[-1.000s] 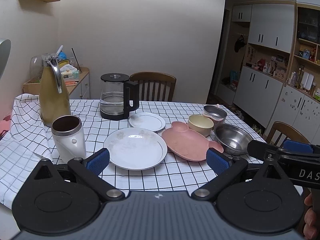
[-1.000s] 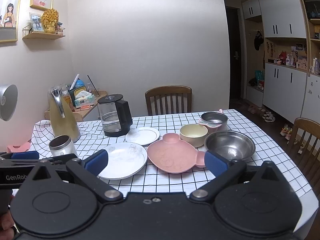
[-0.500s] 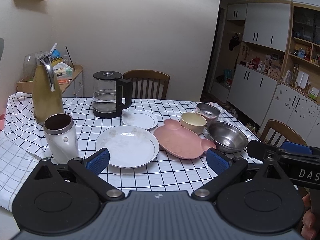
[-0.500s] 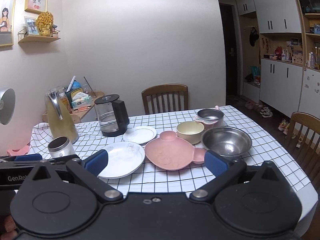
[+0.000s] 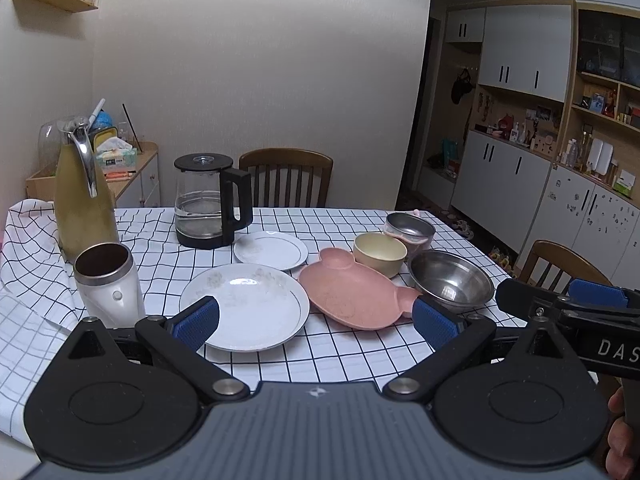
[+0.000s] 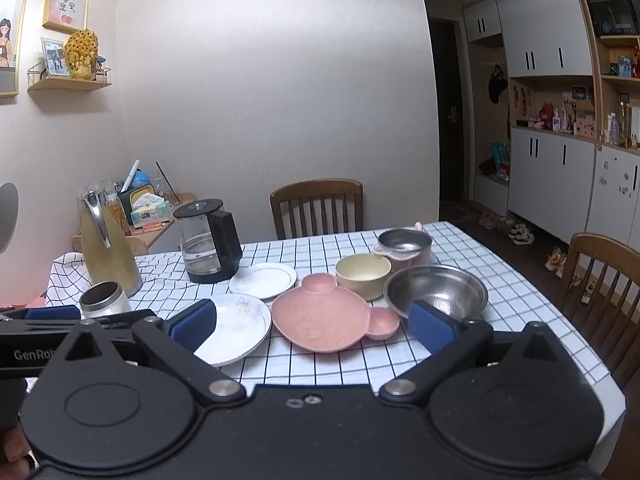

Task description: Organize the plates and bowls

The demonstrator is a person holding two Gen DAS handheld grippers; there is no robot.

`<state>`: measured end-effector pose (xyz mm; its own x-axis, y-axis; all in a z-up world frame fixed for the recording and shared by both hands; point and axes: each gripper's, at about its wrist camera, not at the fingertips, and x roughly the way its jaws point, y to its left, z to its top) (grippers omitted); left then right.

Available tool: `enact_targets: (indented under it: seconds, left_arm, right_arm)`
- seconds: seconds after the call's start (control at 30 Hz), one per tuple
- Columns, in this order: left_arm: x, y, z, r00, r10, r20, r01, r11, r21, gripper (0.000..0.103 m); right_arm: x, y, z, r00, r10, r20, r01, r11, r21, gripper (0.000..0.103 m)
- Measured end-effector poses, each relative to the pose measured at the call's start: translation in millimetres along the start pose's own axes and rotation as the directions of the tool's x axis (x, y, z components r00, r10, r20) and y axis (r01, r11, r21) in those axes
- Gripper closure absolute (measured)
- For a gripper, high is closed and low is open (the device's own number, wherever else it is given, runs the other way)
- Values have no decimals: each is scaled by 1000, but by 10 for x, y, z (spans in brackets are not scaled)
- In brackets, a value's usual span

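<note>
A checked cloth [image 5: 340, 360] covered the bench — matt, rumpled at the left. The white plates [image 5: 256, 312] looked glossy ceramic, the pink plate [image 5: 352, 296] matt plastic, the wide bowl [image 5: 452, 280] brushed metal — the kettle [image 5: 200, 204] clear glass.

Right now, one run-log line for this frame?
phase: approach | left gripper: open, empty | right gripper: open, empty | large white plate, pink bear-shaped plate, steel bowl: unstacked on table

Around the large white plate [image 5: 245, 307], bare checked tablecloth [image 5: 320, 360] lies open along its near side. Its left is blocked by a white steel-rimmed mug [image 5: 108, 280], its right by the touching pink bear-shaped plate [image 5: 352, 294] (no gap), behind by a small plate [image 5: 271, 249] and glass kettle [image 5: 208, 202].
</note>
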<state>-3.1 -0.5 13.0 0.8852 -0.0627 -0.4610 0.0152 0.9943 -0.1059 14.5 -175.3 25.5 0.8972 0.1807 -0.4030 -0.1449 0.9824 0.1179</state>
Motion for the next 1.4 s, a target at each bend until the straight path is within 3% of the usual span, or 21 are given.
enact_targets:
  seconds: [0.37,0.7,0.93,1.13,1.3,1.4]
  left_arm:
    - [339,-13,102,999,44,-16,-44,999,-12,0]
    - [1009,300,114,978,148,-144,-165,980,-109,0]
    - [1563,635,46,938,238,-253,-288,940,-183,0]
    - [1996,877,-33,892,292,-345,-376,903,-207,0]
    - [2226,1072,-120,857,310,-412,-431,868,-245,1]
    - [2339,1123,-168,841,312,-442,-450,858,-248,9]
  right_arm:
    - [333,-99,90,999,38,-7,-38,999,-5,0]
    - [1229,-88,183,981,137,-134,-154,981,-121,0]
    - [2029,46,247,940,206,-274,-270,937,-223,6]
    - [2792,162,283,882,245,-402,-362,899,-246,12]
    - [3378,330,212,829,260,-496,-425,869,-255,26]
    - [3643,426,193,809,266,-524,-445,859,-251,32]
